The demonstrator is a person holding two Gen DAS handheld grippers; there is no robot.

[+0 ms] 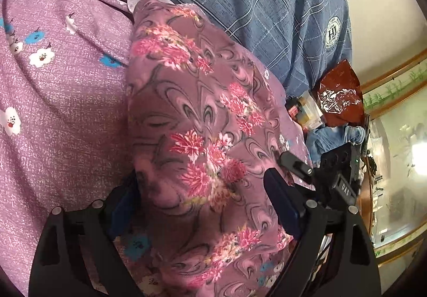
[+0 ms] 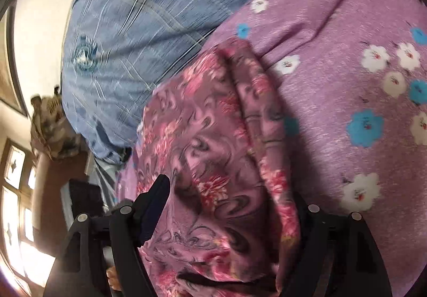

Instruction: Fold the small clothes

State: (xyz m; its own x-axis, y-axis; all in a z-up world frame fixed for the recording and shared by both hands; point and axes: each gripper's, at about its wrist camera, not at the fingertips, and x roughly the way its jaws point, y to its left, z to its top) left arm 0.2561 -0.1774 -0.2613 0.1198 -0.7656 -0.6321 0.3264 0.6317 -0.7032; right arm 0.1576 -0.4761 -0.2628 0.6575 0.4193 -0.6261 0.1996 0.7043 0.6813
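A mauve garment with pink flower print [image 1: 202, 137] lies draped between the fingers of my left gripper [image 1: 202, 190]; the jaws stand wide apart around the cloth, and the left finger is partly hidden under it. The same garment [image 2: 213, 163] hangs between the fingers of my right gripper [image 2: 229, 206]; its left fingertip [image 2: 160, 187] shows, the right finger is covered by cloth. Whether either gripper pinches the cloth further in is hidden. The right gripper [image 1: 299, 166] also shows in the left wrist view, beside the garment's right edge.
A purple sheet with white and blue flowers [image 1: 58, 89] lies under the garment; it also shows in the right wrist view [image 2: 347, 83]. The person's blue checked shirt [image 1: 253, 3] is close behind. A red foil bag [image 1: 339, 91] and blue cloth [image 1: 333, 137] lie at the right.
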